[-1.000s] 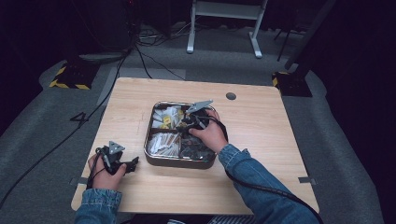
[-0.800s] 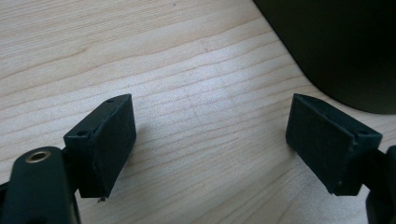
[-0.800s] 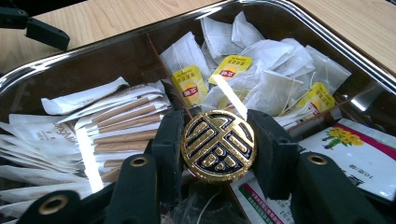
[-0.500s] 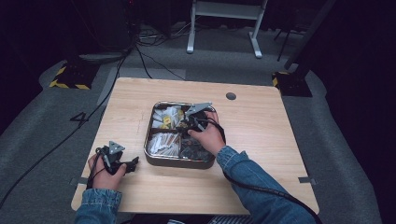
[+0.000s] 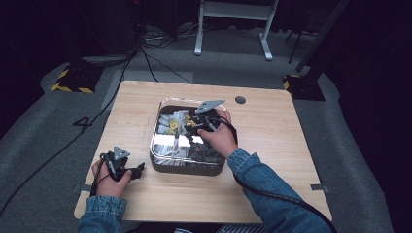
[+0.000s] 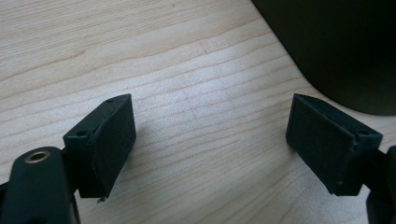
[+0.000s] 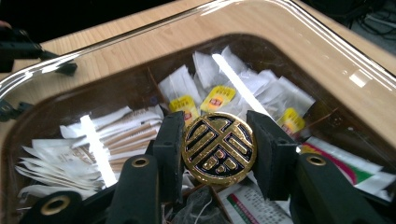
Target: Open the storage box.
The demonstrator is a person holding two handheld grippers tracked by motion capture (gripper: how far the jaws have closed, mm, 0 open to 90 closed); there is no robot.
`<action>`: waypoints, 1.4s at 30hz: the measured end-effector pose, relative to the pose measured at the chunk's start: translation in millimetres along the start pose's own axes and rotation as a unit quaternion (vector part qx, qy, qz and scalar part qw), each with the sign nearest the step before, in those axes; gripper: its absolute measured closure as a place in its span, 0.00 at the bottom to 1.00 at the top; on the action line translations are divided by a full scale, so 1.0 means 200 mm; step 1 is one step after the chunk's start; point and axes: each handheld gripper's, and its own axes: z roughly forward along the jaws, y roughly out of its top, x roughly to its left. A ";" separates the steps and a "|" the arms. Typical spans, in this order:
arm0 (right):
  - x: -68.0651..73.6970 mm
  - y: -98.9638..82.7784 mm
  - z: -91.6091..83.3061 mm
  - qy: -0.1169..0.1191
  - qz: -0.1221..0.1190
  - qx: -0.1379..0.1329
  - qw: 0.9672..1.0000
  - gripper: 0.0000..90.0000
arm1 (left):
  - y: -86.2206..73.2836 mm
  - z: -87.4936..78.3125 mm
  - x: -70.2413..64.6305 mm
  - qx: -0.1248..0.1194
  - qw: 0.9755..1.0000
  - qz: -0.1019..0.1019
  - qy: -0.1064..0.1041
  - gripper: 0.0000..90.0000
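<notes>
A round black disc with a gold emblem (image 7: pixel 218 148) sits upright between the pads of my right gripper (image 7: pixel 215 122), which is shut on it. The gripper hangs just above the packets inside a shallow, dark, glass-rimmed tray (image 7: pixel 280 28). In the high view the right gripper (image 5: pixel 195 122) is over the tray's (image 5: pixel 154 145) middle, hand behind it. My left gripper (image 5: pixel 137 170) rests on the wooden table (image 5: pixel 272 145) left of the tray's near corner. Its jaws (image 6: pixel 210 100) are open with bare wood between them.
The tray holds several white sachets (image 7: pixel 196 79), yellow-tagged tea bags (image 7: pixel 217 97) and paper-wrapped sticks (image 7: pixel 126 135). Its dark outer wall (image 6: pixel 336 46) stands close to the left gripper's right side. A round cable hole (image 5: pixel 240 100) lies near the table's far edge.
The right gripper has lifted slightly above the tray's contents with the disc between its pads. The left hand has stayed where it was.
</notes>
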 end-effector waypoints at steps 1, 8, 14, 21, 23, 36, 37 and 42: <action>0.00 0.01 -0.02 0.000 0.000 -0.003 1.000 0.66 | 0.00 0.00 0.00 0.000 1.000 0.000 0.000 0.18; -0.03 0.04 -0.13 -0.005 0.001 -0.013 1.000 0.66 | 0.00 0.00 0.00 0.000 1.000 0.000 -0.002 0.18; -0.07 0.03 -0.21 -0.010 0.001 -0.007 1.000 0.66 | 0.00 0.00 0.00 0.002 1.000 0.000 -0.005 0.18; -0.12 0.00 -0.33 -0.019 0.009 -0.012 1.000 0.66 | 0.01 0.01 0.00 0.001 1.000 0.001 -0.005 0.18; -0.14 -0.01 -0.36 -0.023 0.012 -0.014 1.000 0.66 | 0.01 0.01 0.00 0.000 1.000 0.001 -0.005 0.18; -0.27 -0.10 -0.57 -0.044 0.031 -0.012 0.998 0.66 | 0.02 0.02 0.00 0.000 1.000 0.001 -0.003 0.18; -0.28 -0.11 -0.59 -0.043 0.035 -0.013 0.998 0.66 | 0.02 0.02 0.00 0.000 1.000 0.002 -0.003 0.18; -0.34 -0.16 -0.65 -0.046 0.044 -0.015 0.998 0.66 | 0.02 0.02 0.00 0.000 1.000 0.002 -0.003 0.18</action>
